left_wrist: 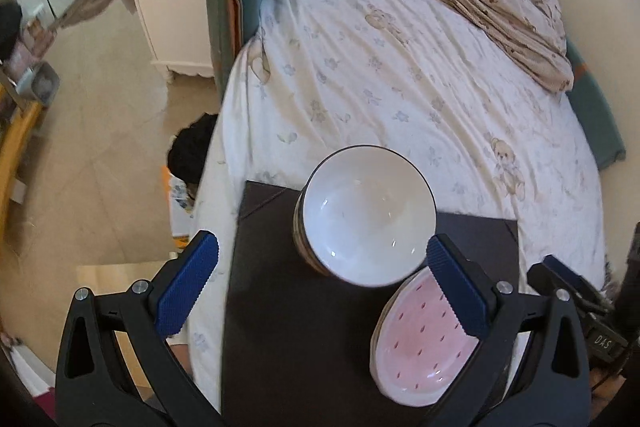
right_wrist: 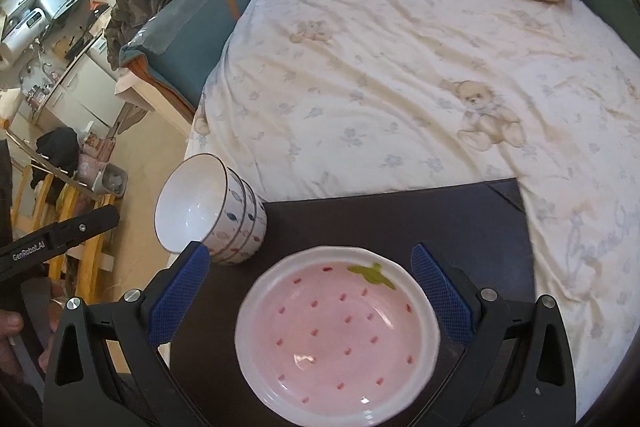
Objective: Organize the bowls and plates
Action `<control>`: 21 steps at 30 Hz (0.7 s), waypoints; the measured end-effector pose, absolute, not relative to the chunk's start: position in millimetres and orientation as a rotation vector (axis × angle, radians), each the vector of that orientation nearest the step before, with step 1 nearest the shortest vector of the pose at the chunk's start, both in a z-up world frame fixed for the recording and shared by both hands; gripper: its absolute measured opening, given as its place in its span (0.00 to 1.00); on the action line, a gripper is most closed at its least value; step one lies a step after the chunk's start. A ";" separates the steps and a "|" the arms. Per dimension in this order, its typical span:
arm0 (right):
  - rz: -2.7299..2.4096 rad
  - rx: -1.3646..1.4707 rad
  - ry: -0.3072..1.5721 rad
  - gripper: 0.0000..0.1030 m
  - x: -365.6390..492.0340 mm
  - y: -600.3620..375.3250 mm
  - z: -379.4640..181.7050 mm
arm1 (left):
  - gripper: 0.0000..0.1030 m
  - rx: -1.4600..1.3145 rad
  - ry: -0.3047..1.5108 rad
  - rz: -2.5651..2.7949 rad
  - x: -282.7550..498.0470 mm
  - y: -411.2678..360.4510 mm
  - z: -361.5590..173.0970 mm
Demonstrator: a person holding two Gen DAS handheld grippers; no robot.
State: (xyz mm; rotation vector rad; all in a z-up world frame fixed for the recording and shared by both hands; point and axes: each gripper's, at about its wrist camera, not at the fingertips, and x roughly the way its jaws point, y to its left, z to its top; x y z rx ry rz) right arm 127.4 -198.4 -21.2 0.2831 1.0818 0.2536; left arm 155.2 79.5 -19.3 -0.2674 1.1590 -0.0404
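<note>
Bowls (right_wrist: 224, 211): three, nested, glazed white ceramic, mouths up; ahead of my left gripper (left_wrist: 320, 283), jaws released, empty. Plates (right_wrist: 336, 331): round, pink with red flecks, face up, stacked, count unclear; between the spread jaws of my right gripper (right_wrist: 312, 299). Both on a dark board (right_wrist: 460, 227).

"GenRobot.AI" is printed in white along the black arm of the left gripper (right_wrist: 60, 235), seen at the left edge of the right wrist view. In the left wrist view, "DAS" stands in pale letters on a small black block of the right gripper (left_wrist: 602, 341) at the right edge. The bed sheet (right_wrist: 600, 239) carries faint blue cursive script, too washed out to read
</note>
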 end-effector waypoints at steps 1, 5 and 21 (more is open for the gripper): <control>0.265 0.294 1.088 1.00 132.5 -197.0 -24.5 | 1.00 -0.278 1.166 -0.042 157.7 80.5 -23.7; 0.314 0.357 1.120 0.99 151.0 -191.2 -39.1 | 0.99 -0.322 1.182 -0.053 168.5 87.1 -42.7; 0.447 0.501 1.326 0.64 203.0 -124.1 -101.9 | 0.60 -0.424 1.339 -0.099 195.8 91.6 -93.0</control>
